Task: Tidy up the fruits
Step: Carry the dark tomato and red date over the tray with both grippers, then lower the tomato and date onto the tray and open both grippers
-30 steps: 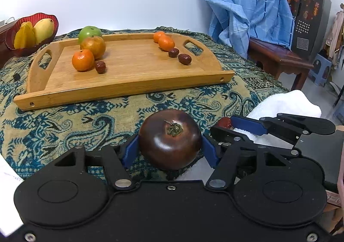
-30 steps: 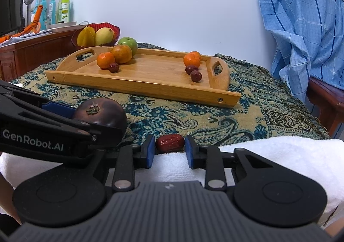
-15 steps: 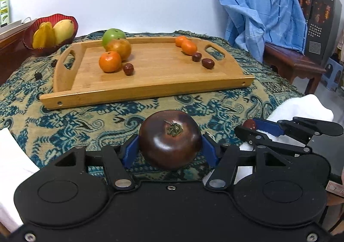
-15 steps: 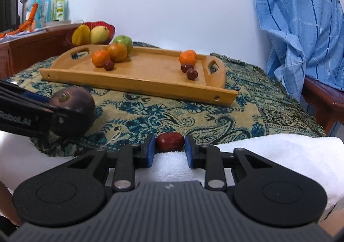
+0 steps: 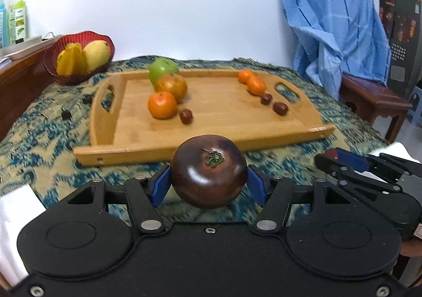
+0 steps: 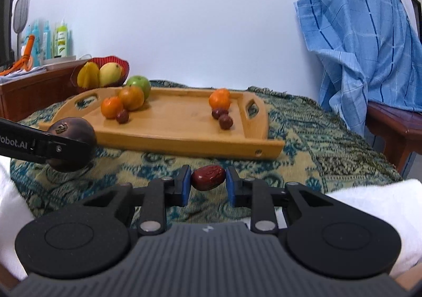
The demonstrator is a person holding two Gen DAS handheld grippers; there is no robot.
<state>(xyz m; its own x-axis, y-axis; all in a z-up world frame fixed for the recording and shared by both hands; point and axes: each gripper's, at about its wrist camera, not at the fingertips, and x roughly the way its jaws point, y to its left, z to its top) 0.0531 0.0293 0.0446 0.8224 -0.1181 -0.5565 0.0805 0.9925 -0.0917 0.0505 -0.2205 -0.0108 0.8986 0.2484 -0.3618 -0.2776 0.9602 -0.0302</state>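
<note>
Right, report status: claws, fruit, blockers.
Left claw shut on dark tomato. Right claw shut on red date. Both short of tray. Path looks open.

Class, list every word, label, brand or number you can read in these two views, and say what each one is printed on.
"obot.AI": white print on the arm of the left tool, cut off by the frame edge in the right wrist view.
Green bottle label: too small to read.
Dark cabinet panels and white sticker: too blurred to read.
Dark tomato, red date, wooden tray: no text.

Glossy dark tomato [image 5: 209,171]; smooth wooden tray [image 5: 224,123].
</note>
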